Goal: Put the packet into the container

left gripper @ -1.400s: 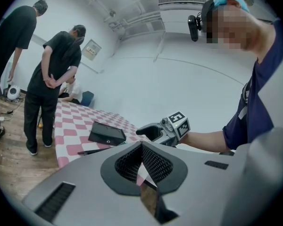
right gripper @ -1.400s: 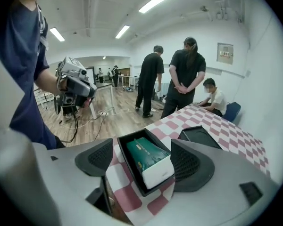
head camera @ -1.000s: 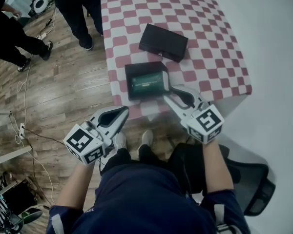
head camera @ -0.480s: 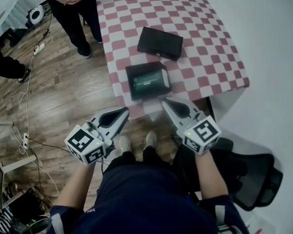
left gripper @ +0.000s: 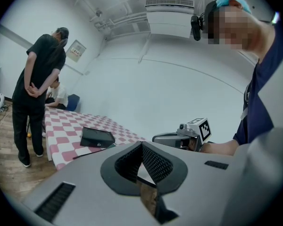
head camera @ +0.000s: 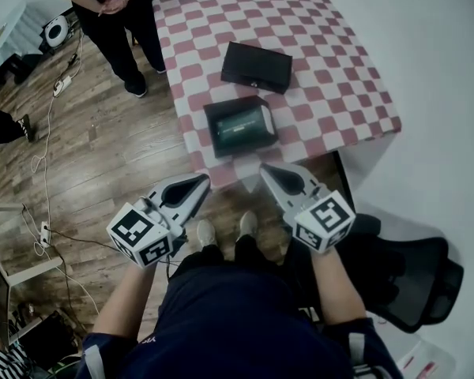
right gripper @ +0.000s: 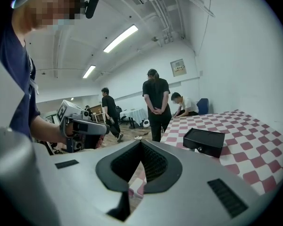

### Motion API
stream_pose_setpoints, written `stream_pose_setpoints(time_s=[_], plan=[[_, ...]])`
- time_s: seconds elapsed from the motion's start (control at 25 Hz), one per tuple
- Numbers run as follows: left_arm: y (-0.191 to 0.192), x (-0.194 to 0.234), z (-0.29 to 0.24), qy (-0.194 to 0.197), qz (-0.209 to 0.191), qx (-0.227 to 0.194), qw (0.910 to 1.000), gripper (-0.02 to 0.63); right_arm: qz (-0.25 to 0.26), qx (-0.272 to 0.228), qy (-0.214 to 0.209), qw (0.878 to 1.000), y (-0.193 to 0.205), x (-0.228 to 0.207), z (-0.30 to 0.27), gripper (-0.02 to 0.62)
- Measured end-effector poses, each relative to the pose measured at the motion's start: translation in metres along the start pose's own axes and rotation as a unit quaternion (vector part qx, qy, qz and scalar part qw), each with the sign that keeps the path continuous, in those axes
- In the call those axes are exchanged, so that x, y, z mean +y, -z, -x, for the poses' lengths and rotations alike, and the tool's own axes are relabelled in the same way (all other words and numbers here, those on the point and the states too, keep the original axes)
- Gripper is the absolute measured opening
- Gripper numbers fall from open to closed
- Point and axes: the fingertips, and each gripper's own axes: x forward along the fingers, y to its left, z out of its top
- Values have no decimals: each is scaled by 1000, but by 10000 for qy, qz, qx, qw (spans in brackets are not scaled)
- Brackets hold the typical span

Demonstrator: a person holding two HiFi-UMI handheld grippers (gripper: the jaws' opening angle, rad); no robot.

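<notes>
A green packet (head camera: 242, 125) lies inside an open black container (head camera: 213, 114) near the front edge of the checkered table (head camera: 332, 93). Both grippers hang in front of the table, over the floor, apart from the container. The left gripper (head camera: 203, 179) is shut with nothing in it, its fingertips meeting in the left gripper view (left gripper: 141, 145). My right gripper (head camera: 265, 169) is shut and empty too, its jaws closed to a point in the right gripper view (right gripper: 140, 144).
A shut black box (head camera: 257, 66) lies farther back on the table, also seen as a black box (right gripper: 205, 141) (left gripper: 97, 137). A person in black (head camera: 114, 10) stands at the table's far left corner. An office chair (head camera: 415, 279) is at my right; cables (head camera: 43, 144) run over the wooden floor.
The right gripper has drawn back from the container's front right corner to off the table edge, and its jaws have closed. The left gripper has hardly moved. The packet stays in the container.
</notes>
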Motion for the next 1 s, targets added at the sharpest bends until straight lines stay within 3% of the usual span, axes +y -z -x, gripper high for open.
stream_pose_setpoints(time_s=[1.0], plan=[[-1, -19, -14, 191, -173, -51, 9997, 25, -255, -20, -33, 9997, 7, 2, 18, 15]])
